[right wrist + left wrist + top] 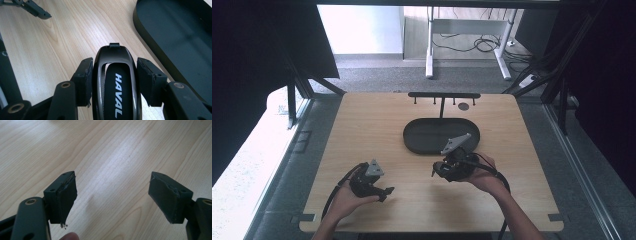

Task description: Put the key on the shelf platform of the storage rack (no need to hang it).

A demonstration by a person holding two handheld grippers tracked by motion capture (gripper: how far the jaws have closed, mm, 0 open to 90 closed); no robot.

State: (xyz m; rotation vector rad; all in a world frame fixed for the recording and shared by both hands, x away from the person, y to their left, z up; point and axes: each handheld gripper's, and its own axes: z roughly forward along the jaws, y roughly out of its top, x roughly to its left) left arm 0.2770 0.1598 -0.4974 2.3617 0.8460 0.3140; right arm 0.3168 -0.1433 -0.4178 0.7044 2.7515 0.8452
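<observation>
A black car key fob (pixel 117 82) marked HAVAL sits between the pads of my right gripper (pixel 115 77), which is shut on it just above the wooden table. In the high view the right gripper (pixel 438 171) is held near the front edge of a black oval tray (pixel 417 137). That tray (pixel 180 37) fills the upper right of the right gripper view, with nothing in the part I see. My left gripper (pixel 112 197) stands open over bare wood with nothing between its pads (pixel 66 195). From above, the left gripper (pixel 387 192) is at the front left of the table.
A black rack with several small hooks (pixel 443 96) stands behind the tray near the table's far edge, with a small dark disc (pixel 463 106) beside it. Part of the left gripper (pixel 32 8) shows at the top left of the right gripper view. Bare wood (pixel 367 125) lies left of the tray.
</observation>
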